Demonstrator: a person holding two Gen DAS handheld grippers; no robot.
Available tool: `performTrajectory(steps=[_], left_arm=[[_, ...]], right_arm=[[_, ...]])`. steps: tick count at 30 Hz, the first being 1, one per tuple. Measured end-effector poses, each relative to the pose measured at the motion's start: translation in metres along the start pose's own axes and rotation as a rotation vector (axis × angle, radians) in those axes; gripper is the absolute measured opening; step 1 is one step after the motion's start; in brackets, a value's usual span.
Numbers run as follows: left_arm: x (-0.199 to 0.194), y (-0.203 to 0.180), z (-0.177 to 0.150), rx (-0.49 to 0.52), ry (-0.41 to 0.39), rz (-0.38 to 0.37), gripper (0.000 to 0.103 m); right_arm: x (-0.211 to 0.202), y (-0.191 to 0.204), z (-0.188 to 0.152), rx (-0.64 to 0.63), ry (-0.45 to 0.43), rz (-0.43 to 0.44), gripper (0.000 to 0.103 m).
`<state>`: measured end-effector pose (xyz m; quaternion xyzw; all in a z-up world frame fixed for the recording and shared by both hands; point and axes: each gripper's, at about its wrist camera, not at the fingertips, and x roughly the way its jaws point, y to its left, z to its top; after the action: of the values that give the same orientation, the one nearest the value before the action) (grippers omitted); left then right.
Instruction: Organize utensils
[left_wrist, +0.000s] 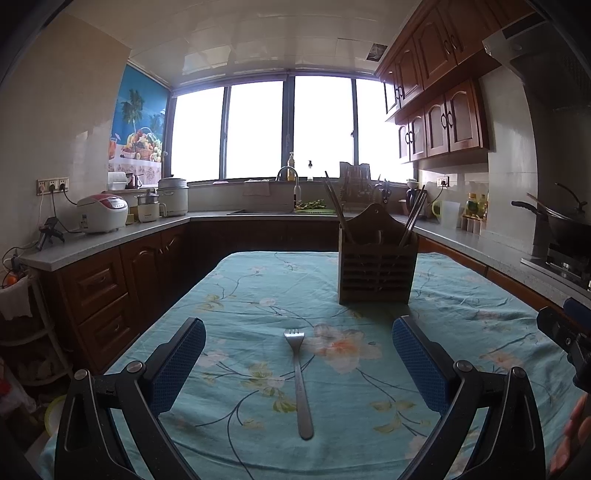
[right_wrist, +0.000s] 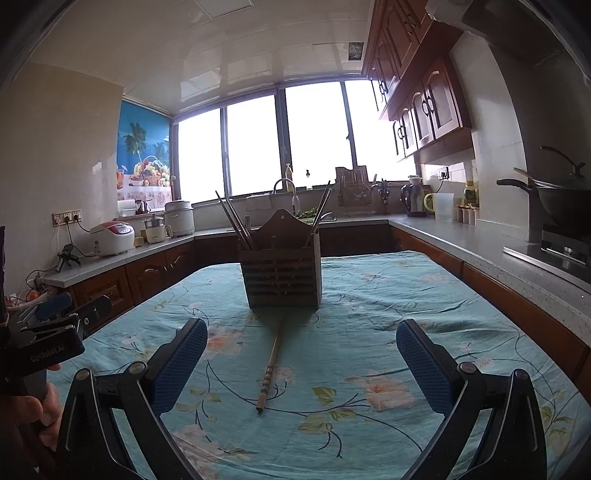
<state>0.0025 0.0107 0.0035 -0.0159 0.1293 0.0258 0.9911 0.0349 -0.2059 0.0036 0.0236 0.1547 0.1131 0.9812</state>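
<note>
The left gripper (left_wrist: 299, 354) is spread wide and holds nothing. A metal fork (left_wrist: 300, 384) lies flat on the floral tablecloth (left_wrist: 240, 295) between its fingers, tines pointing away toward the wooden utensil holder (left_wrist: 376, 266).

The right gripper (right_wrist: 301, 354) is likewise spread and empty. A wooden chopstick (right_wrist: 271, 365) lies on the cloth between its fingers, its far end close to the holder base; contact cannot be confirmed.

Several chopsticks already stand in the holder. Judged step: pre-grasp alignment on the two loose items. The next move calls for lowering each gripper and closing on the thin, flat-lying shaft, which may slip.
</note>
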Motion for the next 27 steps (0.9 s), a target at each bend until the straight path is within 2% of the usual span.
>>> performTrajectory(steps=[27], left_arm=[[-0.0009, -0.0048, -0.0005, 0.019, 0.011, 0.003, 0.102]], right_arm=[[0.0023, -0.0018, -0.0014, 0.026, 0.017, 0.011, 0.103]])
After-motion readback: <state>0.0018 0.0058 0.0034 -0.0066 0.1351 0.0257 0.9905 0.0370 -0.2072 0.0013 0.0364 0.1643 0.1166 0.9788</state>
